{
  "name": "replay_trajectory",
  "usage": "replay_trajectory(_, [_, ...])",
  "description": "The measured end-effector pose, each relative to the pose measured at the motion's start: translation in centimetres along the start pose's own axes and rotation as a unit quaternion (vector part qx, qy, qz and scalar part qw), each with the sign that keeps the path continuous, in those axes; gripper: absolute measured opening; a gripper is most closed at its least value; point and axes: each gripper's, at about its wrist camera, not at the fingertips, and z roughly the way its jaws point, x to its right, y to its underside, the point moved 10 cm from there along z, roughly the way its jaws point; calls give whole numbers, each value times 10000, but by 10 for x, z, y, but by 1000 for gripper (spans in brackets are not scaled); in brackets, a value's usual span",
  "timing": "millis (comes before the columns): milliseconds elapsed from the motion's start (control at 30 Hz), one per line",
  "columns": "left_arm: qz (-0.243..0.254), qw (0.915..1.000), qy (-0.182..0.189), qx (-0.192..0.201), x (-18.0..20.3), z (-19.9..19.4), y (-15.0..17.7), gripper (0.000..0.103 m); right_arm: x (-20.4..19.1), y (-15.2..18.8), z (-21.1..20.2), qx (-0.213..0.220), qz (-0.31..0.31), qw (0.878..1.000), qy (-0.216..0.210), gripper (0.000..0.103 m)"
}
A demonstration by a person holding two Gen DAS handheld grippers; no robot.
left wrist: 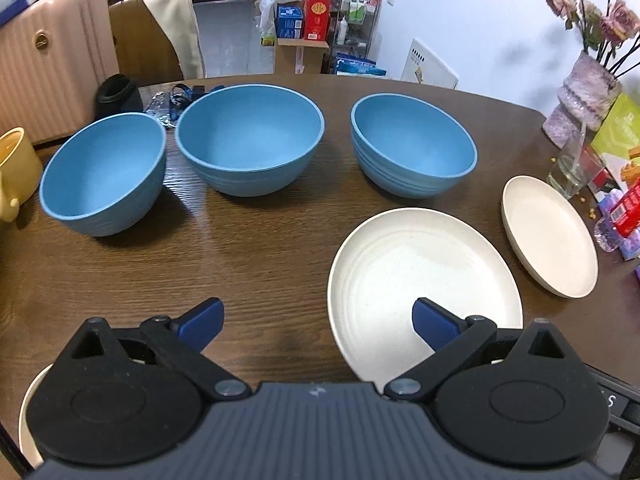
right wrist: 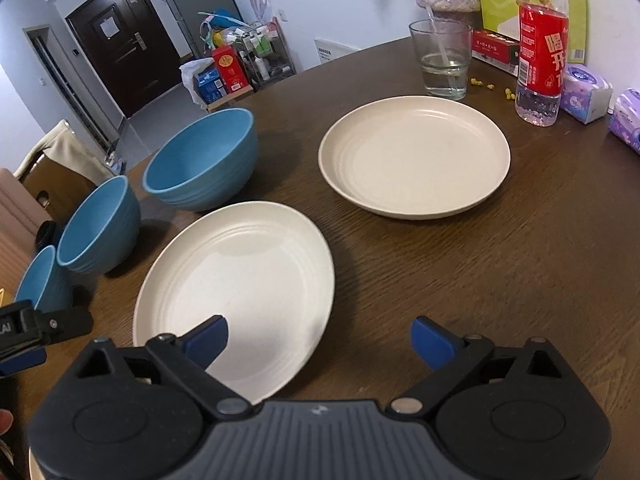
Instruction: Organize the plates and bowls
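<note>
Three blue bowls stand in a row across the dark wooden table: a left bowl (left wrist: pixel 105 174), a middle bowl (left wrist: pixel 250 138) and a right bowl (left wrist: pixel 414 146). Two cream plates lie nearer: a near plate (left wrist: pixel 404 276) (right wrist: pixel 244 280) and a far plate (left wrist: pixel 550 236) (right wrist: pixel 414 156). A third cream plate edge (left wrist: pixel 28 420) shows under my left gripper's body. My left gripper (left wrist: pixel 318 322) is open above the table, its right finger over the near plate's edge. My right gripper (right wrist: pixel 320 342) is open too, with its left finger over that same plate.
A yellow mug (left wrist: pixel 14 170) sits at the left table edge. A glass (right wrist: pixel 442 58), a red-labelled bottle (right wrist: pixel 540 48), tissue packs (right wrist: pixel 588 94), boxes and a vase (left wrist: pixel 580 100) crowd the right side. A chair (left wrist: pixel 156 32) and a pink suitcase (left wrist: pixel 48 56) stand behind the table.
</note>
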Motion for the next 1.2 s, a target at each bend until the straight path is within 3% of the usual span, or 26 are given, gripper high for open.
replay_trajectory(333, [-83, 9994, -203, -256, 17, 37, -5, 103, 26, -19, 25, -97, 117, 9999, 70, 97])
replay_trajectory(467, [-182, 9988, -301, -344, 17, 49, -5, 101, 27, -23, 33, -140, 49, 9999, 36, 89])
replay_trajectory(733, [-372, 9967, -500, -513, 11, 69, -4, 96, 26, -27, 49, -263, -69, 9996, -12, 81])
replay_trajectory(1133, [-471, 9947, -575, -713, 10, 89, 0, 71, 9, -33, 72, -356, -265, 9989, -155, 56])
replay_trajectory(1200, [-508, 9942, -562, -764, 10, 93, 1, 67, 7, -35, 73, -363, -291, 9988, -183, 40])
